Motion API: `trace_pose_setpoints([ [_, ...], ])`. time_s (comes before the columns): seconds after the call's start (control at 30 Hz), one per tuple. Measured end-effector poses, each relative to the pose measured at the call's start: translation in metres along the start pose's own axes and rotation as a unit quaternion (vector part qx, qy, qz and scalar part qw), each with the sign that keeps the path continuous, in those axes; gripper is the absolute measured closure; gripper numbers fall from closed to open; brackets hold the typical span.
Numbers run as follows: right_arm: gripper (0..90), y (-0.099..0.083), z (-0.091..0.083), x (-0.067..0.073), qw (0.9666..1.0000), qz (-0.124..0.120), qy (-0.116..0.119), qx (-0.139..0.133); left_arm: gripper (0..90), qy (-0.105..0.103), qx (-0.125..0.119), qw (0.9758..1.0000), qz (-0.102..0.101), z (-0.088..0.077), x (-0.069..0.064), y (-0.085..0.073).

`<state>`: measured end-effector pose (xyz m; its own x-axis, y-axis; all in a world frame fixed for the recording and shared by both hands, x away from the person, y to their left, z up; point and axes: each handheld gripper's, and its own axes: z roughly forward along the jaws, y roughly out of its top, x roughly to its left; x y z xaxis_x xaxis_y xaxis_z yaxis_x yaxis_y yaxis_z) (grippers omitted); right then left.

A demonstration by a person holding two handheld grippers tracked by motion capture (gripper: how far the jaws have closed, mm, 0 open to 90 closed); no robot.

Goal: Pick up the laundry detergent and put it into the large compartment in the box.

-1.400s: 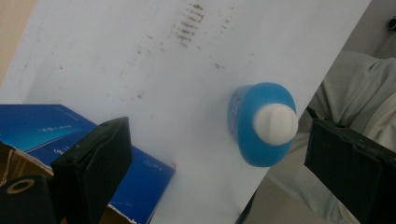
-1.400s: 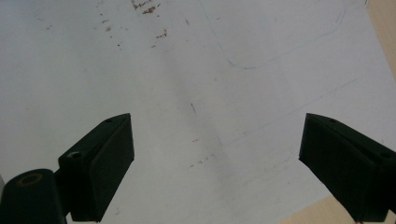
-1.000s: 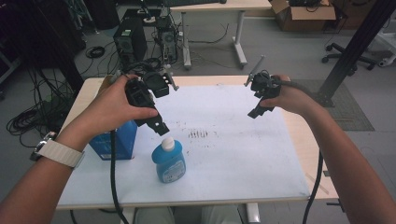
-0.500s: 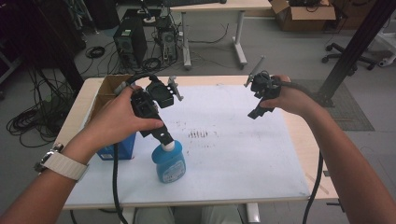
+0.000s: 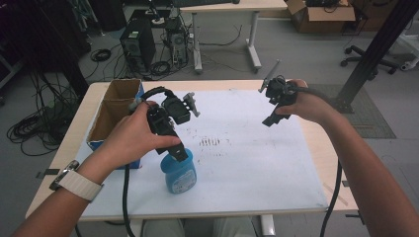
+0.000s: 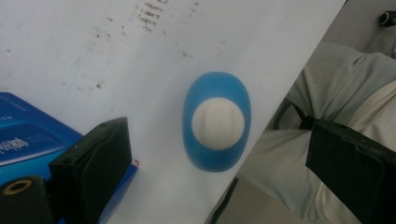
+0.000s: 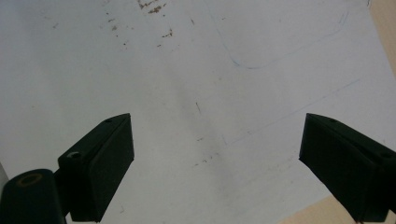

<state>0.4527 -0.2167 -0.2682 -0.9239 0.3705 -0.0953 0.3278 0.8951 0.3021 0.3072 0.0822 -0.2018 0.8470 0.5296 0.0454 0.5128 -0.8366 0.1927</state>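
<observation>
Two black grippers hang above the white-covered table (image 5: 276, 163), both with jaws wide apart. Left gripper (image 6: 219, 163) hovers directly over the upright blue plastic bottle with white cap (image 6: 217, 122), beside a blue cardboard box (image 5: 111, 111). Right gripper (image 7: 215, 168) holds nothing.

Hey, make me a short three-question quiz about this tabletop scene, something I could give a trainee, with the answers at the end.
1. True or false: the left gripper is shut on the blue bottle.
2. Multiple choice: the open cardboard box sits A) at the table's left edge, B) at its right edge, C) under the table.
3. Fill in: the right gripper hangs above the white ____ with nothing between its jaws.

Key
1. False: in the left gripper view its jaws stand wide apart above the bottle's white cap.
2. A.
3. Sheet.
</observation>
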Motion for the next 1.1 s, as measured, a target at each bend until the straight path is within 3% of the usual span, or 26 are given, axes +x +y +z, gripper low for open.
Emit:
trace_pose_setpoints([
  [1.1,10.0,0.001,0.002,0.001,1.0000,0.000,0.003,-0.001,7.4,-0.005,0.018,0.9997,-0.014,0.057,-0.004,-0.007],
])
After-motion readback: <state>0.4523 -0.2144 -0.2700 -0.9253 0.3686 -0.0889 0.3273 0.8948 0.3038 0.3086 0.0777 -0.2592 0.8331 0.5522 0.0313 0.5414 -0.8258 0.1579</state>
